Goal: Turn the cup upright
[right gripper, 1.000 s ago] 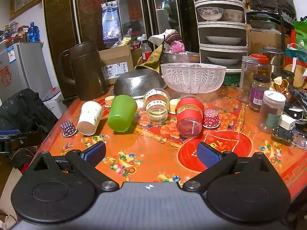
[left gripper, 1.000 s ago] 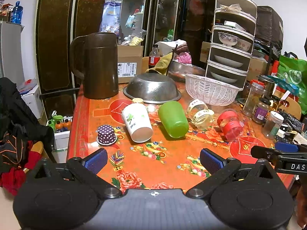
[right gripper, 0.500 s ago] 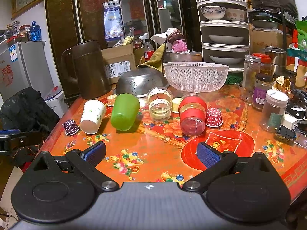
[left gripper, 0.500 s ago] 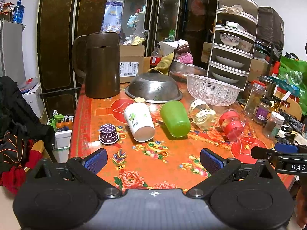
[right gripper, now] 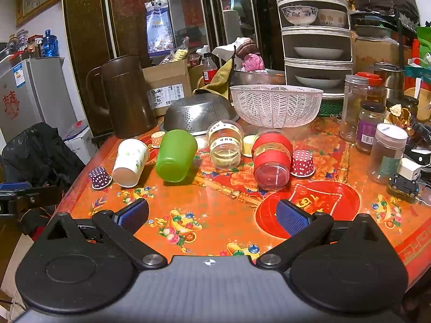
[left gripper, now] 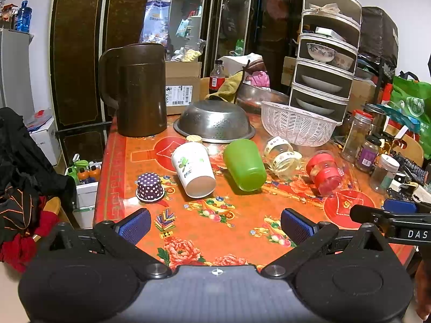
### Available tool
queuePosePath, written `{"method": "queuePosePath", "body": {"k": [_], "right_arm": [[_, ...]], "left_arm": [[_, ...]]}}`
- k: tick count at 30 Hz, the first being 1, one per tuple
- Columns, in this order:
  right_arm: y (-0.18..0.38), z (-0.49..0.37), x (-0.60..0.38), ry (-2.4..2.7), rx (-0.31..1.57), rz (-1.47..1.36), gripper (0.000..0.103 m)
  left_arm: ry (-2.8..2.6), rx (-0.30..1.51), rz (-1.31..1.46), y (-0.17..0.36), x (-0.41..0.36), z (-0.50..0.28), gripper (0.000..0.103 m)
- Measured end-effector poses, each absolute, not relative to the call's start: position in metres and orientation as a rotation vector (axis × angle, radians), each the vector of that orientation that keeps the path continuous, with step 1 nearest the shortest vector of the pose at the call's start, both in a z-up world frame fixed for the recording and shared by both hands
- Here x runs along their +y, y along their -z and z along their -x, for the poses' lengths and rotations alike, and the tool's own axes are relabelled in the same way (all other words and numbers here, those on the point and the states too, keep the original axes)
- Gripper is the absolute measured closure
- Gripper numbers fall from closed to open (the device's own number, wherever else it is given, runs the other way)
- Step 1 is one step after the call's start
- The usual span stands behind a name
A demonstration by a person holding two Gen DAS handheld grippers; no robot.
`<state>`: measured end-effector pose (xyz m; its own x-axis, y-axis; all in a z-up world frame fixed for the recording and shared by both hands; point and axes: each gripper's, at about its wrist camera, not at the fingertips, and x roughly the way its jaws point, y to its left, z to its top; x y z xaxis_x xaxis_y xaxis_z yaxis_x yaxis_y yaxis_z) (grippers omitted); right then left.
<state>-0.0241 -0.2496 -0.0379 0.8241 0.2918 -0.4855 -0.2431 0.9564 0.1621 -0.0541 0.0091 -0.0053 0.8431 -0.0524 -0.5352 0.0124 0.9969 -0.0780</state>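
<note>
Several cups lie on their sides in a row on the orange floral table (left gripper: 242,226): a white paper cup (left gripper: 193,169) (right gripper: 130,162), a green plastic cup (left gripper: 244,164) (right gripper: 175,155), a clear cup with a white label (left gripper: 281,156) (right gripper: 225,146) and a clear cup with red bands (left gripper: 323,173) (right gripper: 271,158). My left gripper (left gripper: 215,224) is open and empty, short of the white and green cups. My right gripper (right gripper: 212,216) is open and empty, short of the green and red cups. The right gripper also shows in the left wrist view (left gripper: 390,216).
A brown jug (left gripper: 141,90), an upturned steel colander (left gripper: 215,121) and a white basket (left gripper: 297,123) stand behind the cups. Jars (right gripper: 388,152) crowd the right side. Small dotted paper cases (left gripper: 150,187) (right gripper: 302,162) sit upside down beside the cups. The table's left edge (left gripper: 107,188) drops to clutter.
Both grippers have moved slightly forward toward the cups, which look a little larger. Both stay open. Nothing on the table has moved.
</note>
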Motion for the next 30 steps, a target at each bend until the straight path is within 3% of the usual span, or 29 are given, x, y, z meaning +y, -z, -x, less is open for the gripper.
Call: {"method": "queuePosePath", "body": {"k": [30], "right_arm": [[0.045,0.017,-0.259,-0.3,0.549,-0.11,0.001]], "left_arm": [[0.026,0.568,0.048,0.01,-0.006,0.029,0.0]]}}
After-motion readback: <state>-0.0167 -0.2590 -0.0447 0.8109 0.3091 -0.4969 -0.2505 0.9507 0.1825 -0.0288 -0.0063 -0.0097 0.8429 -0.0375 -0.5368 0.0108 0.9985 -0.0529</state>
